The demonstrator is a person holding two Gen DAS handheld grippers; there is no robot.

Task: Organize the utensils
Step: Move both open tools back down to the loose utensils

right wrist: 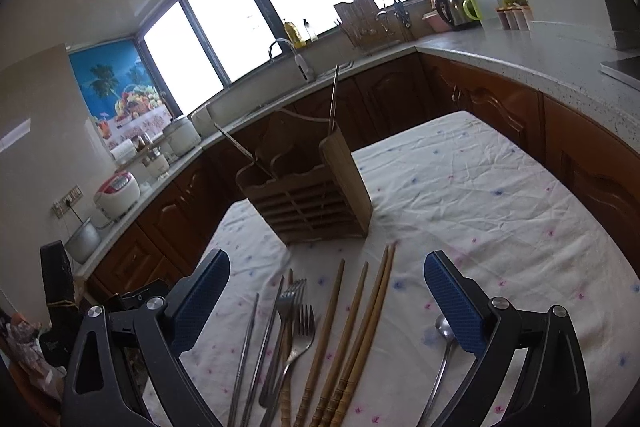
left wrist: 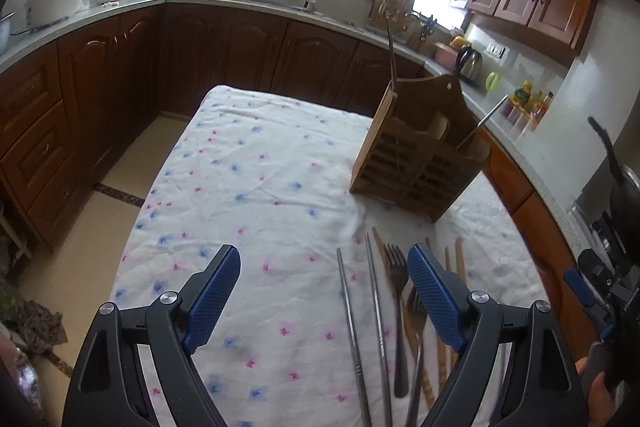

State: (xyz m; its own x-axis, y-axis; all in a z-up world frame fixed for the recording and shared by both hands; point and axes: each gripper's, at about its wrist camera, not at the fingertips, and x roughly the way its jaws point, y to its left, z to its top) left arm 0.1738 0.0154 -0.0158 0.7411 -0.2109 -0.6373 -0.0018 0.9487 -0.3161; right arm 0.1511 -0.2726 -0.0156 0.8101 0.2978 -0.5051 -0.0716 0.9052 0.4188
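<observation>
Both claws (left wrist: 324,291) (right wrist: 327,297) released above two forks (right wrist: 298,323), two metal chopsticks (right wrist: 256,351), four wooden chopsticks (right wrist: 352,323), one spoon (right wrist: 444,331).

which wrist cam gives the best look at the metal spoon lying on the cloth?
Right wrist view: the metal spoon lies on the floral tablecloth, its bowl visible beside the right gripper's right finger, handle running toward the bottom edge. The left wrist view shows the forks and chopsticks, but no spoon can be made out there.

Left wrist view: low over the near left of the cloth-covered table (left wrist: 260,163), facing the window wall.
Right wrist view: low, near the utensils, angled leftward.
Shared: wooden utensil holder (left wrist: 420,155) (right wrist: 312,199), sink counter.
</observation>
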